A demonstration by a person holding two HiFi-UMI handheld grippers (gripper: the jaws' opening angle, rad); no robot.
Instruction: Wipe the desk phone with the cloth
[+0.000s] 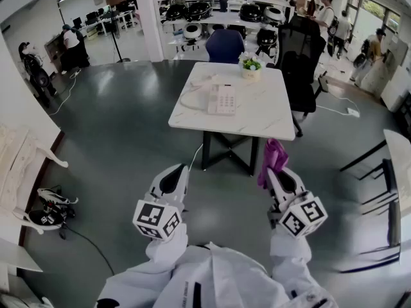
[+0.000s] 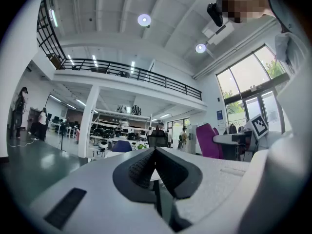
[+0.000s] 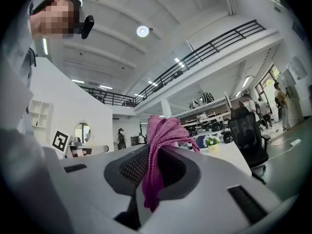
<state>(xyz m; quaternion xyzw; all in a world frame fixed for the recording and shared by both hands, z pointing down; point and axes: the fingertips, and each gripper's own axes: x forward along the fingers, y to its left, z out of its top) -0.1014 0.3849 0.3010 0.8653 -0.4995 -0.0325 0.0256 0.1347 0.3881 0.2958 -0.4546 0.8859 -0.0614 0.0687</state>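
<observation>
A white desk phone [image 1: 221, 99] lies on a white marble-look table [image 1: 270, 114] ahead of me, its coiled cord looping to the left. My right gripper [image 1: 275, 169] is shut on a purple knitted cloth [image 1: 273, 157], well short of the table; the cloth [image 3: 158, 155] sticks up from between the closed jaws and hangs down in front. My left gripper [image 1: 174, 176] is held beside it over the floor, shut with nothing in it [image 2: 155, 168]. Both grippers are held near my body, far from the phone.
A small potted plant [image 1: 251, 67] stands at the table's far edge. A blue chair [image 1: 225, 45] and a black office chair [image 1: 299, 63] stand around the table. Another table edge [image 1: 399, 165] is at the right. Cables and a device [image 1: 48, 213] lie on the floor left. People stand far off.
</observation>
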